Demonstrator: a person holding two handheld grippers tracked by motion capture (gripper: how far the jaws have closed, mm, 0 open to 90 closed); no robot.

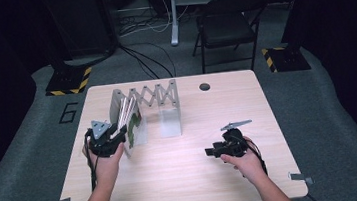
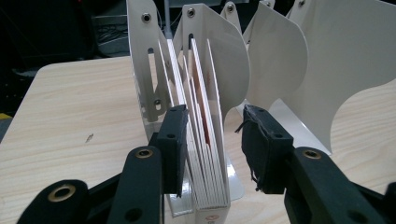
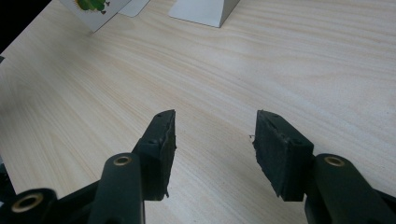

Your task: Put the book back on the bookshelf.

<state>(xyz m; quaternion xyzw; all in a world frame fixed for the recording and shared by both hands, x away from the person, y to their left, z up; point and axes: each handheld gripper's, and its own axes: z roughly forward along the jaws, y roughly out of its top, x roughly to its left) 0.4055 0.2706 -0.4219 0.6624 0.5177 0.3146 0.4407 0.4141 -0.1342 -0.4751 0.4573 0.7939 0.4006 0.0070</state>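
Note:
A white metal file rack (image 1: pixel 158 95) with a scissor back stands at the table's far left. A white board book (image 1: pixel 133 123) with a green picture on its cover leans in one of the rack's left slots. My left gripper (image 1: pixel 122 131) reaches into it from the near side. In the left gripper view the book's fanned pages (image 2: pixel 205 154) stand between the jaws of the left gripper (image 2: pixel 212 135); the left pad touches them and the right pad stays clear, so the gripper is open. The rack's dividers (image 2: pixel 299 70) rise behind. My right gripper (image 1: pixel 209 152) (image 3: pixel 215 140) hovers open over bare wood.
The tabletop (image 1: pixel 185 180) has a cable hole (image 1: pixel 204 86) near its far edge. A folding chair (image 1: pixel 224 25) and loose cables lie on the floor beyond. The right gripper view catches the book's corner (image 3: pixel 93 7) and the rack's foot (image 3: pixel 205 11).

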